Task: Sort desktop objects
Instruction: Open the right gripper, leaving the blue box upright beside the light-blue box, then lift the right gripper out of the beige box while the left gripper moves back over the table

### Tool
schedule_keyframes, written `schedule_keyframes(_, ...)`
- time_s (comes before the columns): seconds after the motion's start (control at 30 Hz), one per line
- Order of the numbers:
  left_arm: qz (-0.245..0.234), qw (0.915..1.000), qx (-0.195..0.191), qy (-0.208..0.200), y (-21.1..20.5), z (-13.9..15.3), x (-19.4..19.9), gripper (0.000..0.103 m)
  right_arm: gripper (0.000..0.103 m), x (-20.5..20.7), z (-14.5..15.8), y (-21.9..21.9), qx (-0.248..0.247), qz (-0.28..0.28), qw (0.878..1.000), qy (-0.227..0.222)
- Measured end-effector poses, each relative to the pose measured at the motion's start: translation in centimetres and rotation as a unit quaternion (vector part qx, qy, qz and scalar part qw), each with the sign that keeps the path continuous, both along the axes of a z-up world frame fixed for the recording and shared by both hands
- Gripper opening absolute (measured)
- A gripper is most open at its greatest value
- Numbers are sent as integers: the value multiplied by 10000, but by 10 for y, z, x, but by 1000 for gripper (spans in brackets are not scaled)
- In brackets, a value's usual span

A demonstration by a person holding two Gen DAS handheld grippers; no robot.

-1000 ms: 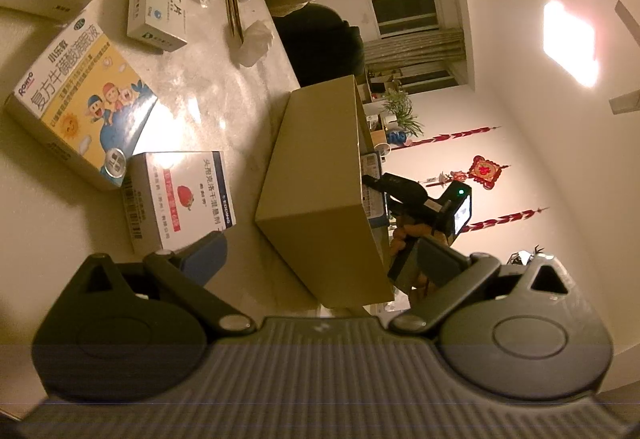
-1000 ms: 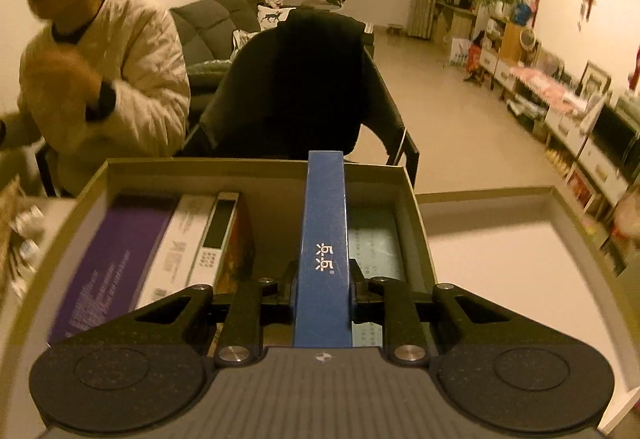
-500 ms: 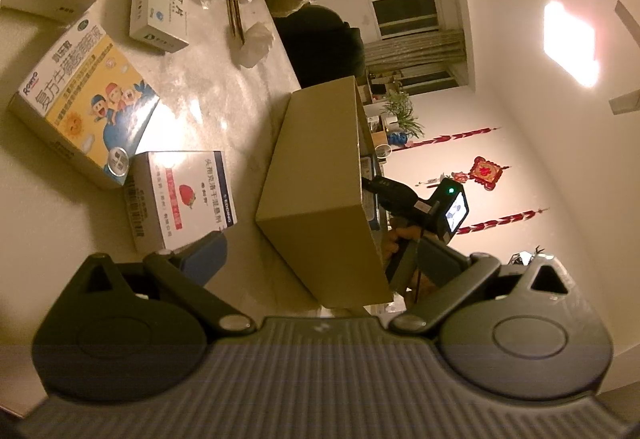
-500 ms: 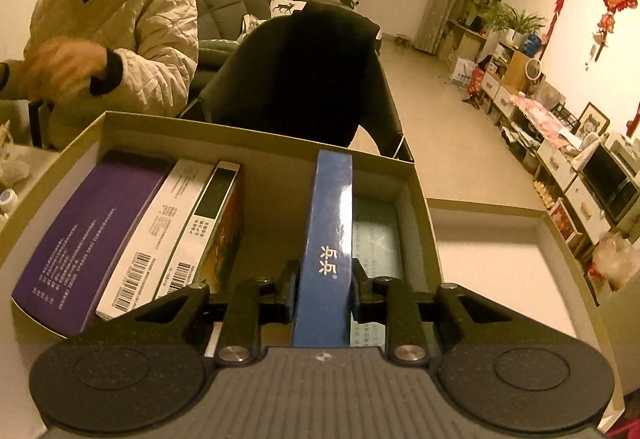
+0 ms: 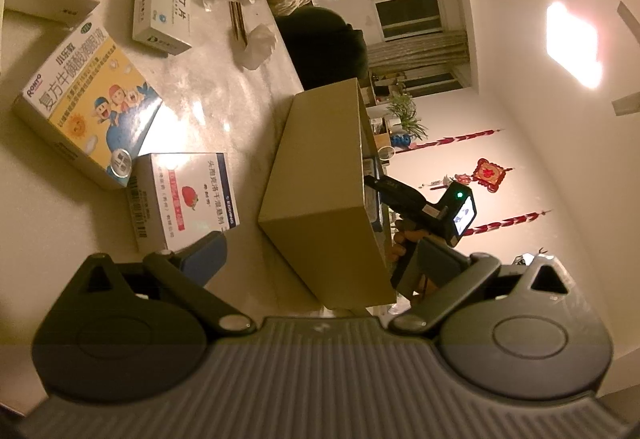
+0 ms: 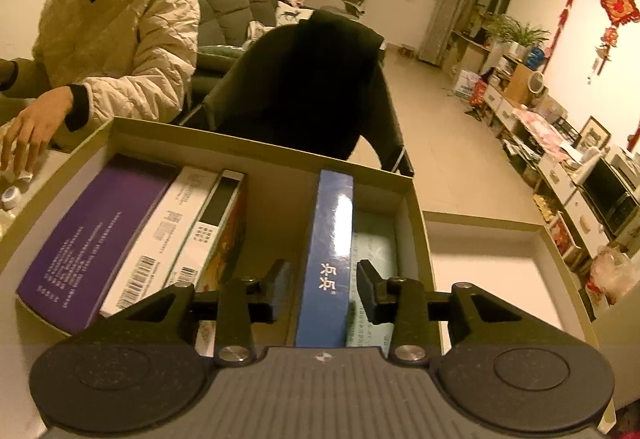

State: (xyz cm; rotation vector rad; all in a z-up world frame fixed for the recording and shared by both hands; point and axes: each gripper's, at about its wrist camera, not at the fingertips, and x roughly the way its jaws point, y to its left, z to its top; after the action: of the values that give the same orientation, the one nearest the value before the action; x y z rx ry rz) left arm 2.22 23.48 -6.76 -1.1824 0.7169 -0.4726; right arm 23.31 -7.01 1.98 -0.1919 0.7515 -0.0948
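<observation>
While its jaws are opening, right gripper [image 6: 324,281] astride upright blue box [image 6: 326,259] in cardboard box [image 6: 256,143], pads apart from it, left gripper [image 5: 320,259] jaws wide apart, empty.

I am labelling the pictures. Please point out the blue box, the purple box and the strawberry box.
blue box [image 6: 329,259]: right wrist view, its narrow top edge.
purple box [image 6: 92,235]: right wrist view, its printed face.
strawberry box [image 5: 192,195]: left wrist view, its top face, at the red fruit.

Right hand-held gripper [image 6: 323,281] opening around blue box [image 6: 329,255] (upright).
</observation>
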Motion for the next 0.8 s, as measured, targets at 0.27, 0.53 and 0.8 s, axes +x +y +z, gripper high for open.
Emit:
schedule_keyframes(0.27, 202, 9997, 159, -48, 6, 7, -6, 103, 54, -4, 16, -3, 124, 165, 9997, -123)
schedule_keyframes(0.53, 599, 9965, 584, 38, 20, 13, -16, 103, 71, -36, 36, -5, 648, 422, 9962, -396)
schedule_keyframes(0.8, 840, 9893, 1177, 194, 22, 17, -22, 103, 82, -78, 52, -7, 1273, 767, 9869, -632)
